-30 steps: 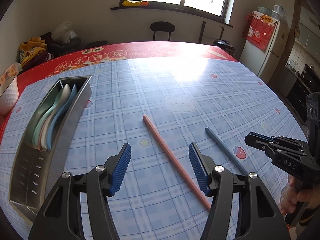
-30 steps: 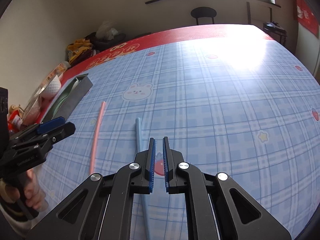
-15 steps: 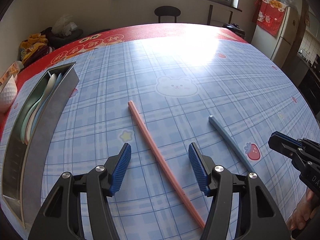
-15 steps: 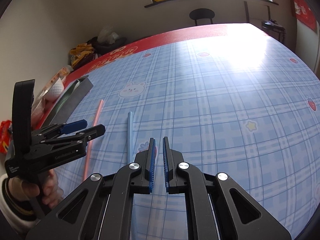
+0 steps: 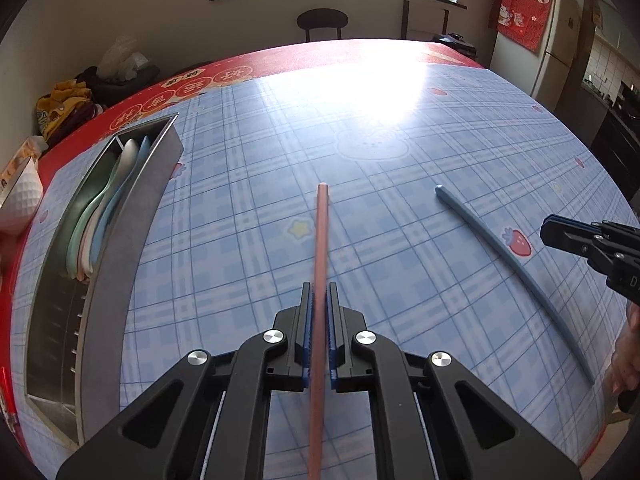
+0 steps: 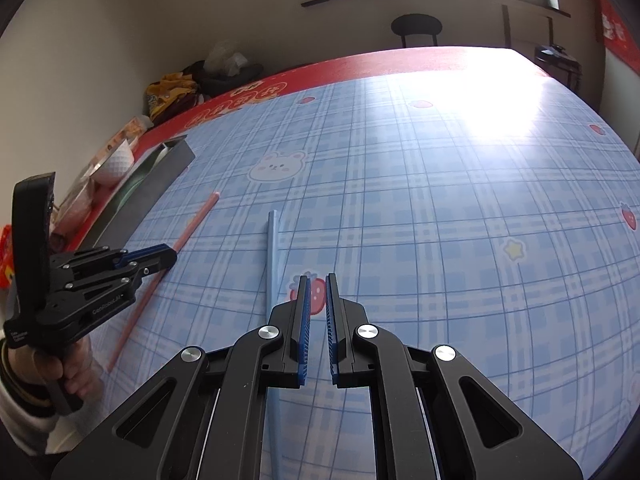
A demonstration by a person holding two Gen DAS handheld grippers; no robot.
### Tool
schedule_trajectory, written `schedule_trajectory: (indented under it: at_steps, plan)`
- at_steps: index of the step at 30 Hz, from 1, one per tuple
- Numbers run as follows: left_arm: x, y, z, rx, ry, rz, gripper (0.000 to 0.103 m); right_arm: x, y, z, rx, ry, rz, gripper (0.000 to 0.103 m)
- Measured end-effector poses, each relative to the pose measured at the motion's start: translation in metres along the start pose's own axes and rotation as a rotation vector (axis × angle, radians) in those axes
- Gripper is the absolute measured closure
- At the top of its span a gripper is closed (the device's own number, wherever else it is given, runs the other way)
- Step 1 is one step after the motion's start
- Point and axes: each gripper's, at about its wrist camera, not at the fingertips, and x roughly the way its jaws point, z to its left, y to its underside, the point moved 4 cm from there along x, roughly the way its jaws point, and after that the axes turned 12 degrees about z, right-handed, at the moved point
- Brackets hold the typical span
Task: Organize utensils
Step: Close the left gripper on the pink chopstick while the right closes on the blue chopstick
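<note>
The left gripper [image 5: 319, 300] is clamped on the pink chopstick [image 5: 321, 236], its blue pads pinching the shaft partway along so the stick points straight ahead, which looks like a grip meant to carry it lengthwise. The right gripper [image 6: 317, 292] is closed on nothing above the blue checked tablecloth [image 6: 460, 208], with the blue chopstick [image 6: 273, 256] lying flat just to its left. To the left stands the metal utensil holder [image 5: 124, 220] with pastel spoons [image 5: 102, 216] inside, probably the chopsticks' destination.
</note>
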Motion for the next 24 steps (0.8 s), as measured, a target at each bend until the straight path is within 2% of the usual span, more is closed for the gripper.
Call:
schedule_trajectory:
  at_steps: [5,6,7,8,21,24]
  plan:
    - [-0.008,0.020,0.020,0.000,0.000,0.000,0.097,0.006,0.003,0.016,-0.068,0.034,0.041,0.092]
    - [-0.009,0.024,0.023,0.001,0.001,-0.002,0.097,0.008,0.004,0.020,-0.081,0.042,0.049,0.090]
    - [-0.010,0.027,0.025,0.002,0.002,-0.006,0.097,0.009,0.005,0.023,-0.095,0.050,0.054,0.080]
    - [-0.011,0.029,0.026,0.002,0.004,-0.010,0.097,0.009,0.006,0.026,-0.109,0.058,0.057,0.075]
    - [-0.013,0.040,0.038,-0.026,0.086,-0.051,0.097,0.019,0.011,0.044,-0.194,0.185,0.101,0.077]
    - [-0.013,0.040,0.037,-0.025,0.087,-0.053,0.097,0.020,0.010,0.045,-0.187,0.169,0.108,0.085]
